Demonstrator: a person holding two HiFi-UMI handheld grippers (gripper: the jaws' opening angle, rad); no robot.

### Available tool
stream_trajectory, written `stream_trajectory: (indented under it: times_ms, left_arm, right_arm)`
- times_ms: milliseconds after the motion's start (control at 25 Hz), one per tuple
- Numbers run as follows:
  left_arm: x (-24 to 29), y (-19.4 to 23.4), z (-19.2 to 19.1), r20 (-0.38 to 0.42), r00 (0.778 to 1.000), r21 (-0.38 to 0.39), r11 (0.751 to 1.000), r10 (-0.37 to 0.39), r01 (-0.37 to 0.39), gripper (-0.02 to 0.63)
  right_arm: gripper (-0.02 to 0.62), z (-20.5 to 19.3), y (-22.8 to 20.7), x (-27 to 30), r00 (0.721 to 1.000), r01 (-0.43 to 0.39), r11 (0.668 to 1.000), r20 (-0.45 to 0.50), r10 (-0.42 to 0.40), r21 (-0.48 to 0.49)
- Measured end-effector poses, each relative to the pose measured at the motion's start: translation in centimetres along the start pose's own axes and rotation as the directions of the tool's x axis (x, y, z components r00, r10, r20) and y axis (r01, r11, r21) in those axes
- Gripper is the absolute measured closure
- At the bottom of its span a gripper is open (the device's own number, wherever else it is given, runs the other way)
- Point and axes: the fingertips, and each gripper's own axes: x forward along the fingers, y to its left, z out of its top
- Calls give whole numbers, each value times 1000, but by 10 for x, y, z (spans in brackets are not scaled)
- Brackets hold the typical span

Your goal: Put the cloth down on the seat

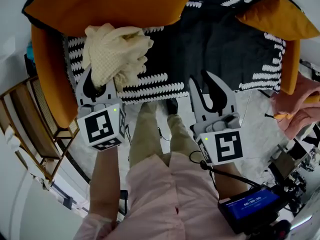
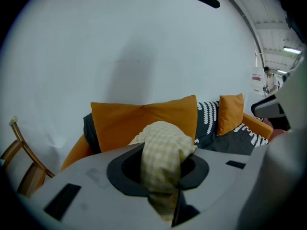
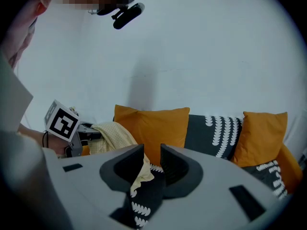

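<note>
A cream checked cloth (image 1: pixel 116 50) hangs bunched over the left end of the sofa's black, white-patterned seat (image 1: pixel 220 49). My left gripper (image 1: pixel 103 84) is shut on its lower end, and the fabric (image 2: pixel 164 150) bulges up between the jaws (image 2: pixel 160 172). My right gripper (image 1: pixel 202 84) hovers over the seat's front edge, open, with nothing between its fingers (image 3: pixel 152 159). In the right gripper view the cloth (image 3: pixel 114 134) and the left gripper's marker cube (image 3: pixel 61 120) appear to the left, and the seat (image 3: pixel 148 198) shows through the gap.
Orange cushions lean on the sofa back at the left (image 1: pixel 115 4) and the right (image 1: pixel 277 16). A wooden frame (image 1: pixel 30 129) stands left of the sofa. Pink fabric (image 1: pixel 300 104) lies at the right. A person's legs (image 1: pixel 160 134) stand before the seat, and a blue-screened device (image 1: pixel 250 204) hangs low.
</note>
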Motion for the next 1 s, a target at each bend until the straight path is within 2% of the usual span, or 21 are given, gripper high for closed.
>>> stream_trajectory:
  times_ms: [280,440,560,760,1000]
  left_arm:
    - [25,2,-26,-78,997,32,999,-15,18,473]
    - [28,7,-23,-105,994,26,999,-23,26,356]
    - [31,3,-30,-131,991,30,999,-36,40,307]
    - [19,-4,-33,-176,980,-8,995,-94,94,285]
    - [1,-13,-24,-160,980,-23,993,-118,116,273]
  right_arm:
    - [484,-12,-3,7,1000,8,1000,-30,-7,16]
    - [483,-9,1,11,999,2,1000,-36,-1,25]
    - [483,-12,1,14,999,-4,1000,-38,5,26]
    - [483,-4,6,10,999,-14,1000,-35,14,23]
    - [483,1,8,-3,1000,-20,1000,-10,20,11]
